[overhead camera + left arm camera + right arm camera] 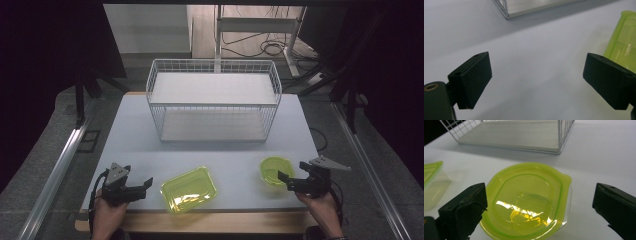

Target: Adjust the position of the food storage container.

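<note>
A rectangular yellow-green lidded container [189,189] lies on the white table near its front edge; its edge shows as a green container [621,42] at the right of the left gripper view. My left gripper [145,186] [537,80] rests just left of it, open, with bare table between the jaws. A small round yellow-green lidded container [275,170] [526,200] sits at the front right. My right gripper [283,181] [539,210] is open right in front of it, jaws wide to either side of it without touching.
A white wire two-shelf rack [214,100] [524,135] stands at the back middle of the table [135,135], both shelves bare. The table's front wooden edge [210,222] runs just behind my hands. Cables and a frame lie on the floor beyond.
</note>
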A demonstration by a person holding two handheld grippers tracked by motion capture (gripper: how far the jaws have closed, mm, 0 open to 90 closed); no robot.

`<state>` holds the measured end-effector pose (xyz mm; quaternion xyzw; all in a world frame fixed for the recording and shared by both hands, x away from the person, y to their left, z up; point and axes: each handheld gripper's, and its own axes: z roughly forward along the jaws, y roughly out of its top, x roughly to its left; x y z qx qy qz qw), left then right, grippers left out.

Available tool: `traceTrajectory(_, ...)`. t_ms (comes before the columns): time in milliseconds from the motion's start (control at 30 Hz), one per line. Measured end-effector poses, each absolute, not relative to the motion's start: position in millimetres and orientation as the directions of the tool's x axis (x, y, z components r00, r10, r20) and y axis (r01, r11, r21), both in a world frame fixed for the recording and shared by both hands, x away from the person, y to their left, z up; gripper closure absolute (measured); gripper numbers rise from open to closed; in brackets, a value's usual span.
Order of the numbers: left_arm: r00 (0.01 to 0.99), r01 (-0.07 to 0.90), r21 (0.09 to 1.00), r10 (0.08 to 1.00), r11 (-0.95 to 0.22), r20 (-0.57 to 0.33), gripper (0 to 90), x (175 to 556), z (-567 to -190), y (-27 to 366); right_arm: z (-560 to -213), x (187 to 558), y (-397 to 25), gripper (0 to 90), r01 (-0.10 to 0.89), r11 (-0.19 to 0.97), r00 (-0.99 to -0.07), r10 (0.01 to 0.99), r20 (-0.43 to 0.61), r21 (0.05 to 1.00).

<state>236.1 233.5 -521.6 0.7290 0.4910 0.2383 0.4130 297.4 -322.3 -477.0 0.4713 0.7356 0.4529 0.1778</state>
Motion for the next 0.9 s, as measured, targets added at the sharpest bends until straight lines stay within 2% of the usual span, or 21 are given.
traceTrajectory(267, 0.4, 0.541, 0.82, 0.915, -0.188, -0.054, 8.1, 236.9, -520.6, 232.2, -480.2, 298.7, -318.6, 8.7, 0.545, 0.212, -0.491, 0.865, 0.103, 0.811)
traceTrajectory(633, 0.409, 0.558, 0.806, 0.91, -0.196, -0.062, 3.2, 236.5, -518.9, 229.8, -479.8, 298.7, -317.1, 16.1, 0.539, 0.231, -0.505, 0.858, 0.092, 0.81)
traceTrajectory(833, 0.415, 0.564, 0.794, 0.909, -0.224, -0.038, 4.9, 236.7, -520.2, 227.4, -477.3, 297.1, -317.1, 24.7, 0.524, 0.242, -0.525, 0.847, 0.085, 0.817)
traceTrajectory(867, 0.422, 0.563, 0.792, 0.906, -0.234, -0.032, 5.3, 237.1, -522.5, 227.6, -475.0, 295.6, -316.9, 30.5, 0.514, 0.247, -0.531, 0.844, 0.079, 0.821)
traceTrajectory(900, 0.422, 0.563, 0.792, 0.906, -0.234, -0.032, 5.7, 237.1, -522.5, 227.6, -475.0, 295.6, -316.9, 30.5, 0.514, 0.247, -0.531, 0.844, 0.079, 0.821)
